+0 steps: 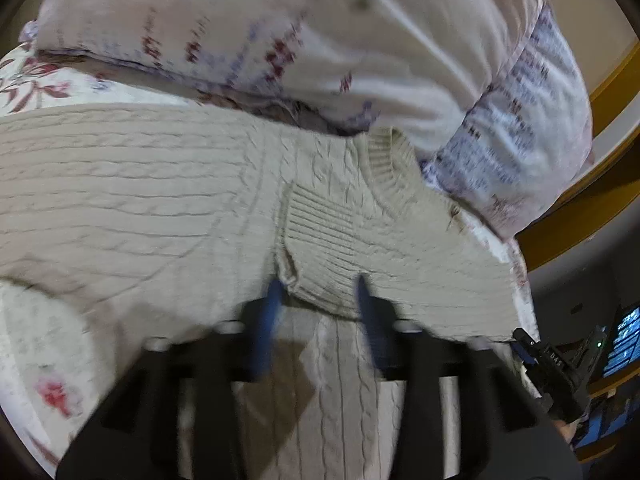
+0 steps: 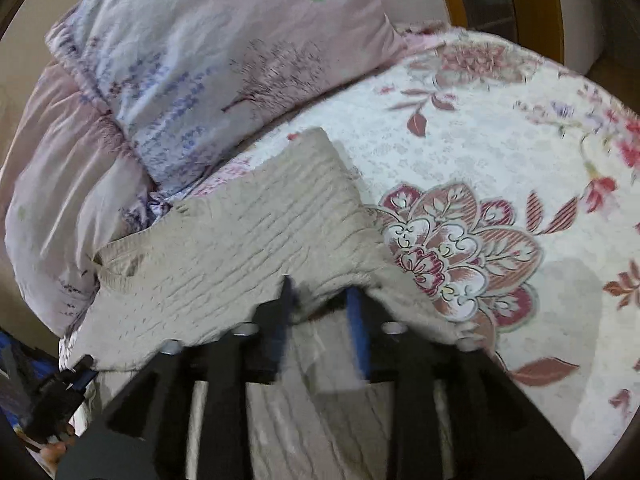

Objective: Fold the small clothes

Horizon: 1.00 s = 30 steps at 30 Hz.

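A beige cable-knit sweater [image 1: 140, 200] lies flat on the flowered bedspread [image 2: 500, 152]. One sleeve is folded across the body, its ribbed cuff [image 1: 320, 236] near the ribbed neckline [image 1: 388, 168]. My left gripper [image 1: 318, 290] is open, its blue-padded fingers on either side of the cuff's end without pressing it. In the right wrist view the sweater [image 2: 224, 248] shows its other folded part. My right gripper [image 2: 320, 298] is open at that fold's near edge, and nothing is clamped between the pads. Each gripper shows at the edge of the other's view.
Two pale printed pillows [image 2: 224, 60] are stacked at the head of the bed, just past the sweater's neckline. A yellow wooden frame [image 1: 592, 216] runs beside the bed. Bare flowered bedspread stretches to the right of the sweater in the right wrist view.
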Available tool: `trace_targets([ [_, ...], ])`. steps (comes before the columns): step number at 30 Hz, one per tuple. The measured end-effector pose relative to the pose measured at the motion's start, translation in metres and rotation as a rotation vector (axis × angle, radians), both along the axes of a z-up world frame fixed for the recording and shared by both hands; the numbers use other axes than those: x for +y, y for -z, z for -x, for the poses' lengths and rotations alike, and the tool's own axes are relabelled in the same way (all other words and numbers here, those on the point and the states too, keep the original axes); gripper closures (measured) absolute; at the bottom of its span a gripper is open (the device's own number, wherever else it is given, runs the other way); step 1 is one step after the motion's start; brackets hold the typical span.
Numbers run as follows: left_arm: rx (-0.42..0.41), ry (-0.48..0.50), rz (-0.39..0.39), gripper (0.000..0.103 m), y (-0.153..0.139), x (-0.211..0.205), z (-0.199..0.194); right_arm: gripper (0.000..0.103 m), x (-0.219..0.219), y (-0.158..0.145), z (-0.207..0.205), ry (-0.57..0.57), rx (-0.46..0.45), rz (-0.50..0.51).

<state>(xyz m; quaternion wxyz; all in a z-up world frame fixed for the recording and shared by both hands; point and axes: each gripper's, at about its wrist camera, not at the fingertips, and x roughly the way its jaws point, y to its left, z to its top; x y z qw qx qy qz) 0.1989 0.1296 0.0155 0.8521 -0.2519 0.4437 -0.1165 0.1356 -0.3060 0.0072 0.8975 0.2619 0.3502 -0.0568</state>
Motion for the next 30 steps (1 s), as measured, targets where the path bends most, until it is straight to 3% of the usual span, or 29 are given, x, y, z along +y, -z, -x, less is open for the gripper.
trace_targets([
  [4,-0.084,-0.050,0.041,0.034,-0.020,0.037,0.034,0.061,0.021,-0.022,0.007,-0.036,-0.040,0.081],
  [7,-0.111,-0.141,0.061,0.034,-0.028,0.078,0.062,0.061,0.043,-0.033,0.000,-0.115,-0.062,0.111],
  [12,-0.073,-0.353,0.069,0.034,-0.022,0.143,0.096,0.061,0.081,-0.022,-0.029,-0.255,-0.004,0.116],
  [17,-0.005,-0.530,0.134,0.036,-0.004,0.195,0.111,0.057,0.101,-0.006,-0.040,-0.308,0.057,0.086],
  [26,-0.005,-0.709,0.279,0.055,0.015,0.244,0.102,0.048,0.096,-0.015,-0.030,-0.325,0.040,0.072],
  [29,0.006,-0.732,0.328,0.073,0.022,0.253,0.098,0.046,0.095,-0.014,-0.029,-0.336,0.044,0.063],
  [30,0.015,-0.735,0.341,0.086,0.024,0.255,0.098,0.045,0.095,-0.014,-0.029,-0.342,0.045,0.063],
])
